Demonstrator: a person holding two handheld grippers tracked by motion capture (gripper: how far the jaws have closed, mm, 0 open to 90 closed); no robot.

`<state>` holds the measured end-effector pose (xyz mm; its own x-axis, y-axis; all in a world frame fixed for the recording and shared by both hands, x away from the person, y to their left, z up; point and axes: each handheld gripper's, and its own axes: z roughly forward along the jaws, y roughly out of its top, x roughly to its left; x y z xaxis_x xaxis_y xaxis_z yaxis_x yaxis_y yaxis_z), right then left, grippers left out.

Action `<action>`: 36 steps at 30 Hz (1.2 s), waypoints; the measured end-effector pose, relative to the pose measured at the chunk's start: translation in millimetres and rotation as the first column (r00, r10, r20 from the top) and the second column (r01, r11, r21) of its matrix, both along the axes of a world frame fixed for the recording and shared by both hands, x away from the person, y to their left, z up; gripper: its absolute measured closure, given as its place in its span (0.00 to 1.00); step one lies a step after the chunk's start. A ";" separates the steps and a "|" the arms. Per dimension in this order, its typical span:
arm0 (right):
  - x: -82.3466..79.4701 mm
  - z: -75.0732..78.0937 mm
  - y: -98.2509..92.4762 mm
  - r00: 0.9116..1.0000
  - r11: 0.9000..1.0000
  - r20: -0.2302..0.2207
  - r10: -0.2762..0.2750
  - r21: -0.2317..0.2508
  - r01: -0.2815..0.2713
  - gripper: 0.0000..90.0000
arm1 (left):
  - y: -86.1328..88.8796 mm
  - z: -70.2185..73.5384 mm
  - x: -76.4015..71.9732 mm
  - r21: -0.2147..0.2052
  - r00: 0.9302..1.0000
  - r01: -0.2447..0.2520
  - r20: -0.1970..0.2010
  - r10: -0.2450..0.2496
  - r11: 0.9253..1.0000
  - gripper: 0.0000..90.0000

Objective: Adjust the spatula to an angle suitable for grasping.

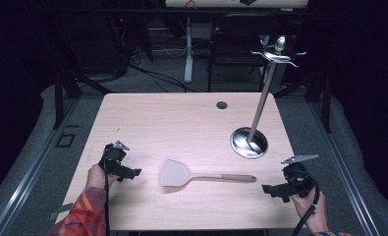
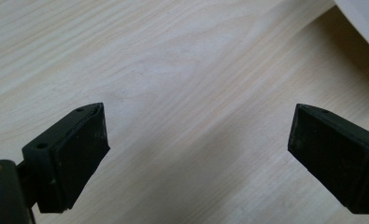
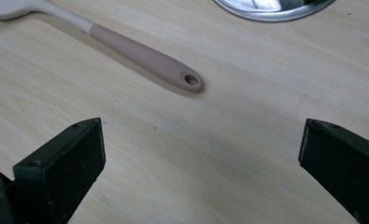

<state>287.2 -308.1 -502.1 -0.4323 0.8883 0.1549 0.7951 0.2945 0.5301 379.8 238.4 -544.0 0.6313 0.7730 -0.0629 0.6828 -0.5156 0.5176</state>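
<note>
Spatula (image 1: 181, 173) flat on table (image 1: 181, 118), between left hand-held gripper (image 1: 131, 173) and right hand-held gripper (image 1: 269, 189), both wide, empty. Risk: thin handle skidding from shallow pinch.

left gripper (image 1: 132, 173): black, grey three-cornered plate, black cable | right gripper (image 1: 269, 190): black, same plate, thick cable | sleeve (image 1: 83, 214): orange plaid
</note>
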 end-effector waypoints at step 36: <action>7.0 -9.0 8.0 0.995 0.996 -0.068 0.067 -0.054 -0.071 0.00 | -109.2 35.6 -7.5 0.010 0.949 0.314 0.021 -0.314 0.949 0.00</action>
